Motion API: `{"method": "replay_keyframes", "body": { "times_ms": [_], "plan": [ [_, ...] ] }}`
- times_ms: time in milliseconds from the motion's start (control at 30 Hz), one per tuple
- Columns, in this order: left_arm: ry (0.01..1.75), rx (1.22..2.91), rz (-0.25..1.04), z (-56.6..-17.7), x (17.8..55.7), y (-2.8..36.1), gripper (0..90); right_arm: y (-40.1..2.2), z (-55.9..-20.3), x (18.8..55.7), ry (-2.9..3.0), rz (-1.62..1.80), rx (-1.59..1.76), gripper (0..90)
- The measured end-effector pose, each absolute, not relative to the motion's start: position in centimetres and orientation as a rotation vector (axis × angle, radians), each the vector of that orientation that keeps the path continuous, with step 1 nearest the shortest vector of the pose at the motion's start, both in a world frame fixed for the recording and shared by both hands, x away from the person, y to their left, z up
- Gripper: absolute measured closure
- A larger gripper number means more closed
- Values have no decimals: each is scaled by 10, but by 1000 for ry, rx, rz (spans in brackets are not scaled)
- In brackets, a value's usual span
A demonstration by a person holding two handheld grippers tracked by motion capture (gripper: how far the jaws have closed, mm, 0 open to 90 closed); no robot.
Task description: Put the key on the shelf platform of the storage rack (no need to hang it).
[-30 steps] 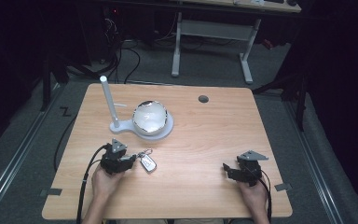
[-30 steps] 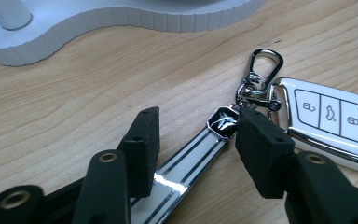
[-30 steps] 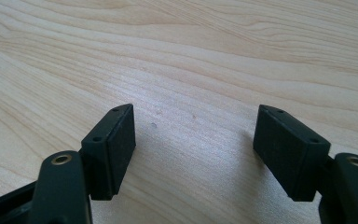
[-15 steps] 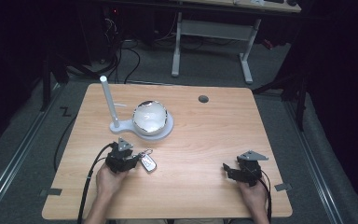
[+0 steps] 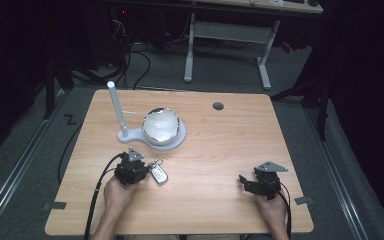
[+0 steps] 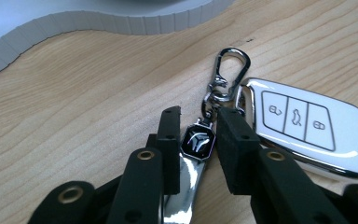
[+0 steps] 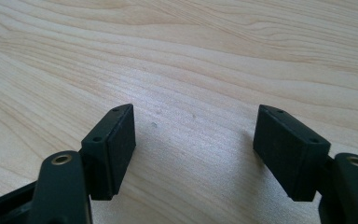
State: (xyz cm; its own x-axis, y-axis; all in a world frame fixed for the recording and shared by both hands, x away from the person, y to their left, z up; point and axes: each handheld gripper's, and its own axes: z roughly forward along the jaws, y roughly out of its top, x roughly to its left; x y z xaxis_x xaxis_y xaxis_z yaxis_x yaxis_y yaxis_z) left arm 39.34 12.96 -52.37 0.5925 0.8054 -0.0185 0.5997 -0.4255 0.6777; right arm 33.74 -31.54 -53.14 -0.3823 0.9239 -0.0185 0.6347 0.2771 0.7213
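A white car key fob (image 6: 307,123) with three buttons lies flat on the wooden table (image 5: 220,150). It hangs on a chrome keychain with a carabiner clip (image 6: 230,63) and a small black emblem tag (image 6: 198,142). My left gripper (image 6: 198,126) is shut on that emblem tag, one black jaw pressed against each side. In the high view the left gripper (image 5: 145,169) sits left of the key fob (image 5: 159,175), just in front of the white stand. My right gripper (image 7: 193,121) rests open over bare wood, and in the high view the right gripper (image 5: 244,181) is near the table's front right.
A white stand base (image 5: 177,142) with an upright white post (image 5: 116,107) carries a shiny round bowl (image 5: 161,125) at the table's left centre. Its stepped white edge (image 6: 74,23) lies just ahead of the left gripper. A dark grommet hole (image 5: 218,106) is near the far edge.
The left gripper has edged toward the keychain and now has its jaws on the emblem tag. The right gripper has stayed put.
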Motion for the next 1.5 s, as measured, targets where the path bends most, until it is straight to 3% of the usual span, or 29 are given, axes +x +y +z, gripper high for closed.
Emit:
{"method": "replay_keyframes", "body": {
  "times_ms": [600,1500],
  "plan": [
    [1114,2071,375,-510,388,138,746,-315,-531,337,2115,886,1401,300],
    [1040,1981,391,-449,374,146,747,-315,-531,337,2115,887,1403,299]
  ]
}}
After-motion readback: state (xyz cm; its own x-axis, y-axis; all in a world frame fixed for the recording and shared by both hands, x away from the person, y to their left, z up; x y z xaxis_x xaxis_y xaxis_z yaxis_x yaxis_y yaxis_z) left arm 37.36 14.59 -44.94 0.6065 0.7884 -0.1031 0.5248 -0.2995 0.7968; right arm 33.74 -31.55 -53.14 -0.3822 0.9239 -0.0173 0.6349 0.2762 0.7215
